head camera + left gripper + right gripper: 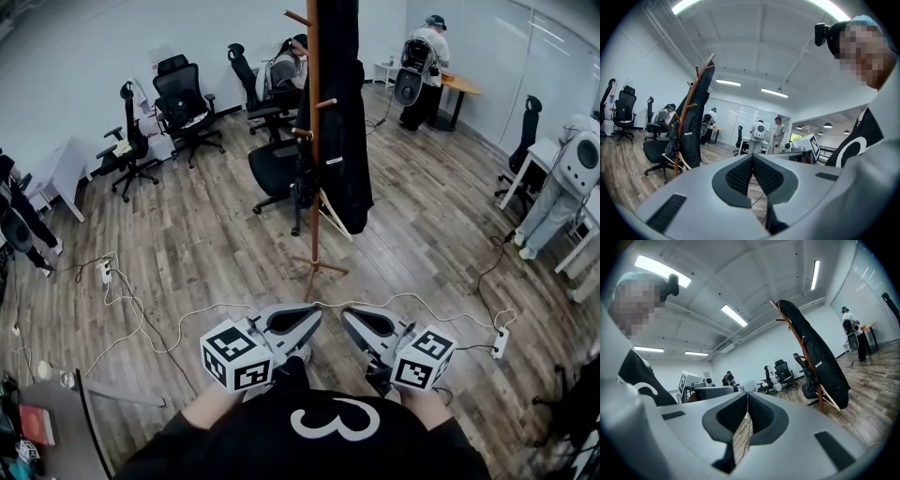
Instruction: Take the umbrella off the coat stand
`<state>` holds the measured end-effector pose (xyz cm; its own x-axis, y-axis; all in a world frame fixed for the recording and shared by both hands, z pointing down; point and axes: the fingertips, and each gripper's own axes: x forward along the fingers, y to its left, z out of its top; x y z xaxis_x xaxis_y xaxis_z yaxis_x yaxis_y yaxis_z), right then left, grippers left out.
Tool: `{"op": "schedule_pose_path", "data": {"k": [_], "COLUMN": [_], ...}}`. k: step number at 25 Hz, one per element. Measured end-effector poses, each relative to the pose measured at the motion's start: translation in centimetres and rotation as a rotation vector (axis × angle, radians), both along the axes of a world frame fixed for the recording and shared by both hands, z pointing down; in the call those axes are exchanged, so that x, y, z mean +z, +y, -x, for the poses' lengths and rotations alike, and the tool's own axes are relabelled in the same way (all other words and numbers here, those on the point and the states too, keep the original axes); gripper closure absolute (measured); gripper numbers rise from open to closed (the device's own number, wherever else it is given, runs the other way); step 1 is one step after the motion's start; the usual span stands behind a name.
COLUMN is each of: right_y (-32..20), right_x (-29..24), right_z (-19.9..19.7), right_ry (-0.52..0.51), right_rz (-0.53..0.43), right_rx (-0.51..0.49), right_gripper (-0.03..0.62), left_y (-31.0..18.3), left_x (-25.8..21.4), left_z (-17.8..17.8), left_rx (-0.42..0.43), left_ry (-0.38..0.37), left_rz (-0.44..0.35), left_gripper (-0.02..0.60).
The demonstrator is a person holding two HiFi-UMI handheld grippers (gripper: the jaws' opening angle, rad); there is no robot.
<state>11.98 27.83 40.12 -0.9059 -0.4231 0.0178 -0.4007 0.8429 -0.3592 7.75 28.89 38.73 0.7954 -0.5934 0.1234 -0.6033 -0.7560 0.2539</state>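
Observation:
The wooden coat stand rises from the plank floor ahead of me, with a long black coat draped down its right side. Low on the stand hangs a dark bundle with a pale straight shaft sticking out at a slant, which looks like the umbrella. The same shaft shows in the left gripper view and again in the right gripper view. My left gripper and right gripper are held side by side close to my body, well short of the stand. Both are shut and empty.
A black office chair stands just behind the stand, with more chairs at the back left. White cables and a power strip lie on the floor between me and the stand. People work at desks around the room.

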Motion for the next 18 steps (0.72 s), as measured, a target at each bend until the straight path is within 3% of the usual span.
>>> {"op": "schedule_pose_path", "data": {"k": [8,18], "right_y": [-7.4,-19.5], "right_x": [0.7,2.1], "right_z": [2.9,6.1], "right_ry": [0.008,0.021], "right_rz": [0.042,0.129], "right_rx": [0.024,0.078], "right_gripper": [0.568,0.568], "left_y": [-7.3,-20.0], "left_x": [0.5,1.6], "left_z": [3.1,6.7], "left_rx": [0.017,0.053], "left_ry": [0.01,0.014], "left_rz": [0.037,0.101], "left_gripper": [0.566,0.566]}}
